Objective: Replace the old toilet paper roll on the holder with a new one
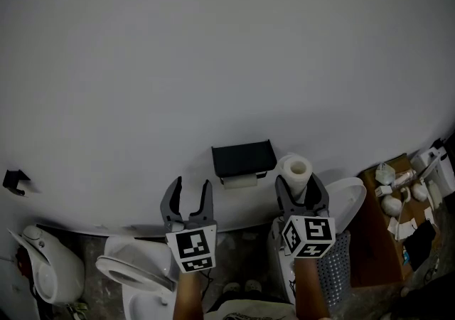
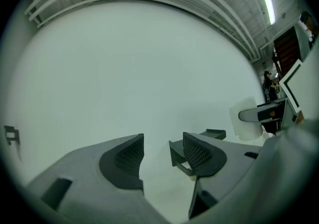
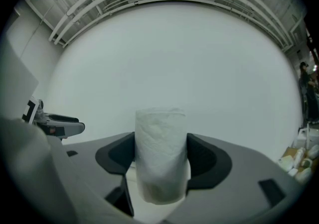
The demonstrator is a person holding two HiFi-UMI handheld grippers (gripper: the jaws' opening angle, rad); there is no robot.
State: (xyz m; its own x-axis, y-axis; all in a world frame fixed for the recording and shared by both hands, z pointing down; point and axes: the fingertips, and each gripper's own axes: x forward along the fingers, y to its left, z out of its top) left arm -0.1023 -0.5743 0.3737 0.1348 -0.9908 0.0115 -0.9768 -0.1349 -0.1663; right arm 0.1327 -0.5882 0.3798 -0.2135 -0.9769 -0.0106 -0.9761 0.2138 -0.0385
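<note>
Grip: your right gripper (image 1: 297,182) is clamped on the new roll (image 1: 296,169), with one jaw pressing each side. The roll stands upright at lower centre-right of the head view, just right of the holder (image 1: 243,157).
Free tool: your left gripper (image 1: 192,184) stands wide apart with nothing between its jaws, just left of and below the holder.
Old roll: a pale shape (image 1: 239,181) tucked under the holder's lid reads as the old roll. It is not yet off, so the swap looks unstarted.
Risk, crush: the new roll is soft, so squeezing harder would likely flatten its core and make it bind on the bar.
Risk, drop: if you ease the right jaws, the roll could fall toward the toilet (image 1: 135,276) at lower left.
Risk, clash: both tools sit close beside a small holder. Bringing them in together may knock the new roll against the lid.
Risk, old roll: the left jaws are hard and smooth-edged, so a thin remnant may slip out or tear.
Materials: the new roll is white, quilted paper in a cylinder with an open core.
Holder build: it is a black, boxy piece with a flat lid, mounted on a plain matt wall (image 1: 213,41).
Jaw pads: they are dark and ribbed, set in grey moulded plastic.
</note>
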